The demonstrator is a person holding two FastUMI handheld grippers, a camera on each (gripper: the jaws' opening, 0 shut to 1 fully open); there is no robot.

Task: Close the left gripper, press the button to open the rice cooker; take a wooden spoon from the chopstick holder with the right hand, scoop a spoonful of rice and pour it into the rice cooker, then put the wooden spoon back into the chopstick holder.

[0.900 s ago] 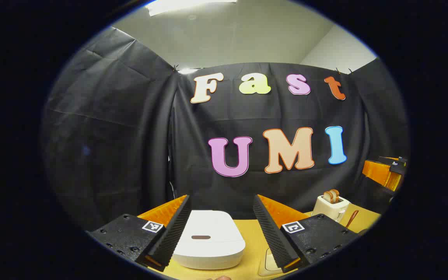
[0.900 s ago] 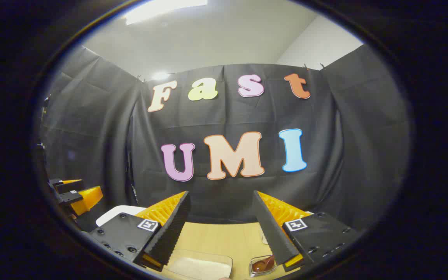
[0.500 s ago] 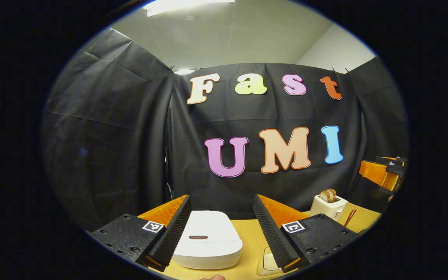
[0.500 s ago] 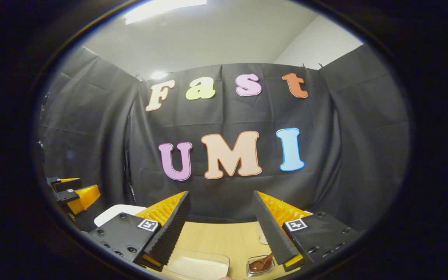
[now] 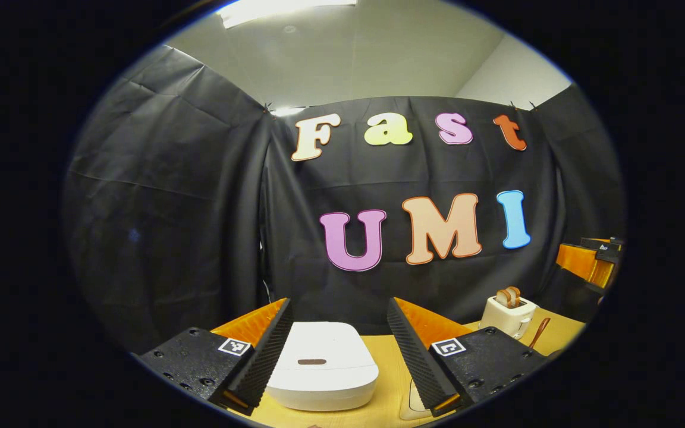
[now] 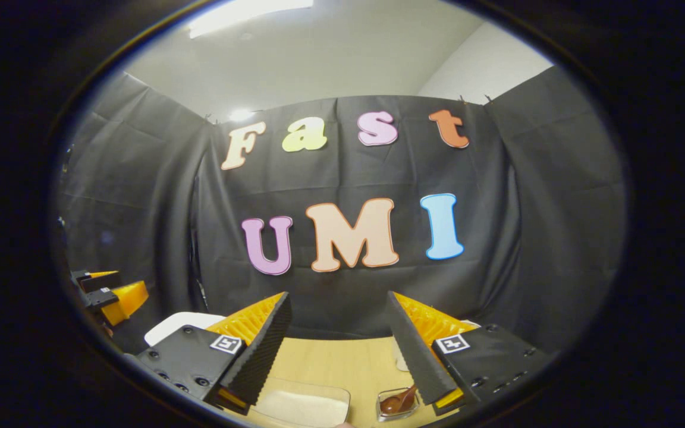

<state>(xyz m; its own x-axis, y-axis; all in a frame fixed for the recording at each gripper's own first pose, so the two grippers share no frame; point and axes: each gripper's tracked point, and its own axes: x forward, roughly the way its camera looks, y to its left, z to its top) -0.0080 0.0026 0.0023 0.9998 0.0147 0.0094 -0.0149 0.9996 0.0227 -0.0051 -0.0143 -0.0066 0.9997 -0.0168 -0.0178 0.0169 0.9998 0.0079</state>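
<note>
Left claw (image 5: 338,348) and right claw (image 6: 338,345) agape.

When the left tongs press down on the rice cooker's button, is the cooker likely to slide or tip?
Probably neither. The rice cooker is low and wide with a flat lid, sitting flat on the table, so tipping looks unlikely. The button sits on top, so pressing should load it downward. Its smooth white shell might skid if pushed sideways. The left tongs are open above it.
</note>
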